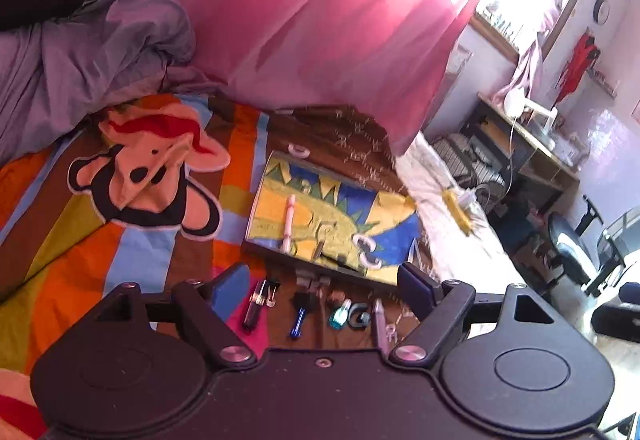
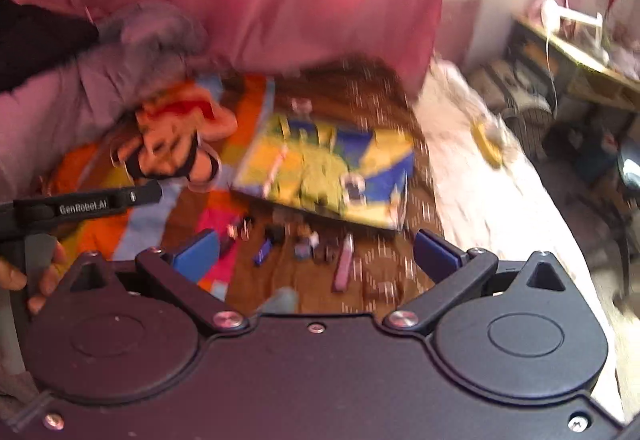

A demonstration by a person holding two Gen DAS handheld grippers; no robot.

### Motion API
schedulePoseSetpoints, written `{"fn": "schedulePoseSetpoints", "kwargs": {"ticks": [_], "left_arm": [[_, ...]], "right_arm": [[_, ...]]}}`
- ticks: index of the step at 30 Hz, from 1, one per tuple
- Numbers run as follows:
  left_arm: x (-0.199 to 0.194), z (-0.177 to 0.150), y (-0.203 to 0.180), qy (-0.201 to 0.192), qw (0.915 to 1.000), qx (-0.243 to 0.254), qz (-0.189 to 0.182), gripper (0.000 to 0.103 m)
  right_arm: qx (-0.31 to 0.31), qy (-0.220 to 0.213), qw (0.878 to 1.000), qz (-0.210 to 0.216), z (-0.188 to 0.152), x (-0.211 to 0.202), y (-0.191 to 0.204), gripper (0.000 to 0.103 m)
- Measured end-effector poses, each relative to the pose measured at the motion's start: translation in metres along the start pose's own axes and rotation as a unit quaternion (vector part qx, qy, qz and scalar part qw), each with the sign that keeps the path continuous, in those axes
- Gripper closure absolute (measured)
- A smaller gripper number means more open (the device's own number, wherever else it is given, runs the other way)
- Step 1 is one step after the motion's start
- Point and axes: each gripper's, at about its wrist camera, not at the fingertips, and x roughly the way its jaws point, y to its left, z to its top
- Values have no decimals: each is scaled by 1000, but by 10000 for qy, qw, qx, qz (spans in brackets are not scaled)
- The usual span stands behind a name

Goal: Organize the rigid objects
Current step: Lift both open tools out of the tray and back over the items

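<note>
A row of small rigid objects lies on the bedspread in the left wrist view: a dark pen [image 1: 252, 310], a blue pen [image 1: 298, 320], a small blue bottle [image 1: 339, 314], a pink pen [image 1: 380, 324]. Beyond them sits a yellow-and-blue board [image 1: 332, 215] with a white marker [image 1: 289, 224] and a white clip [image 1: 366, 250] on it. My left gripper [image 1: 324, 288] hovers open just above the row, holding nothing. The right wrist view is blurred; the board [image 2: 328, 171] and pink pen [image 2: 344, 268] show there, with my right gripper [image 2: 316, 252] open and empty above them.
A plush toy [image 1: 148, 175] lies left of the board on the striped bedspread [image 1: 60, 240]. A grey blanket [image 1: 80, 51] and pink curtain [image 1: 320, 19] stand behind. A hand [image 2: 36, 276] holds the other gripper's handle at left. A desk [image 1: 528, 143] and chair are right.
</note>
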Motion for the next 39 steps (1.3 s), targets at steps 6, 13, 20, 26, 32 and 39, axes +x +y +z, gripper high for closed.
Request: {"fn": "schedulePoseSetpoints", "kwargs": {"ticks": [6,13,20,26,32,39], "left_arm": [[21,-12,-3,495,9981,-82,361,20],[66,-17,-9,343,9993,-63,168,20],[120,-33,-10,309,9979,384,430,20],[142,-44,-17,281,9957,750,475,20],[143,-48,-23,-91,9946,772,692,20],[143,-61,-28,-445,9905,837,992,15]], "right_arm": [[-274,447,9986,-114,-5,23,20,1],[-149,533,9984,150,5,87,-1,1],[639,482,9965,236,14,152,-54,1],[1069,77,9939,252,9,165,-82,1],[1224,-696,9891,430,-29,172,-93,1],[1332,-1068,9840,503,-69,191,-95,1]]}}
